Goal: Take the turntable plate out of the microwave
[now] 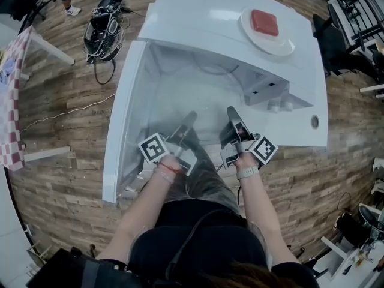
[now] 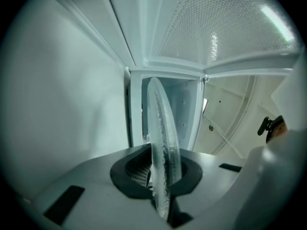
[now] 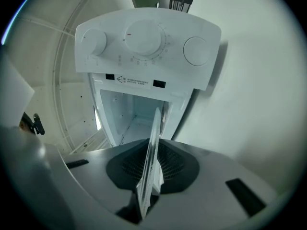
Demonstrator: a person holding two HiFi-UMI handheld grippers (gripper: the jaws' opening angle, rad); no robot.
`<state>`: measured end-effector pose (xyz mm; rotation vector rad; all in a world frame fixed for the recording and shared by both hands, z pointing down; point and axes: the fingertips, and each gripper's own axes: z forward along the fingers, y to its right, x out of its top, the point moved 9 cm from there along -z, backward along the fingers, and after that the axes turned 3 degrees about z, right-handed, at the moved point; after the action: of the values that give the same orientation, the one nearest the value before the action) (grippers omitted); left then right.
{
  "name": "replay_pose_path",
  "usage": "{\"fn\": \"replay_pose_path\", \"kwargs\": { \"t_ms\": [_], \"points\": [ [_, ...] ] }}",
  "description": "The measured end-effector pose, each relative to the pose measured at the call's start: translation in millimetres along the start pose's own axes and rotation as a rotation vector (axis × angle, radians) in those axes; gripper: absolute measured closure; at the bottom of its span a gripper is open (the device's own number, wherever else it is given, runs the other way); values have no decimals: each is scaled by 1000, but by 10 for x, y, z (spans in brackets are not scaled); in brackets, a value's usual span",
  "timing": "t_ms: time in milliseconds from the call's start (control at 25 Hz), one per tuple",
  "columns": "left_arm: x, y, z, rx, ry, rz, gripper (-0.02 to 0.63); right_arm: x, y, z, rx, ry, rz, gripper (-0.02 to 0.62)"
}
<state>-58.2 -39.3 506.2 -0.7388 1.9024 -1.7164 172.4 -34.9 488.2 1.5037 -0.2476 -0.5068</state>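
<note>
The white microwave stands with its door swung wide at nine o'clock. The glass turntable plate is off the cavity floor and carried at the cavity mouth, toward six o'clock in the head view. The left tongs and right tongs are each clenched on an opposite edge of its rim. By my judgement the lift is done, and what is left is drawing the plate fully clear and setting it down.

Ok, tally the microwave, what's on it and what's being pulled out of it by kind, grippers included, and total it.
Microwave: 1
Turntable plate: 1
White dish: 1
Red block: 1
Grippers: 2 (left gripper, right gripper)
Total: 6
</note>
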Motion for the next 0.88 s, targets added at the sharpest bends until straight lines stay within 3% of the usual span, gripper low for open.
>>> {"fn": "replay_pose_path", "kwargs": {
  "t_ms": [880],
  "points": [
    [-399,178,-435,-29,-123,-6,574,-367,-179,-789,5,66,-25,545]
  ]
}}
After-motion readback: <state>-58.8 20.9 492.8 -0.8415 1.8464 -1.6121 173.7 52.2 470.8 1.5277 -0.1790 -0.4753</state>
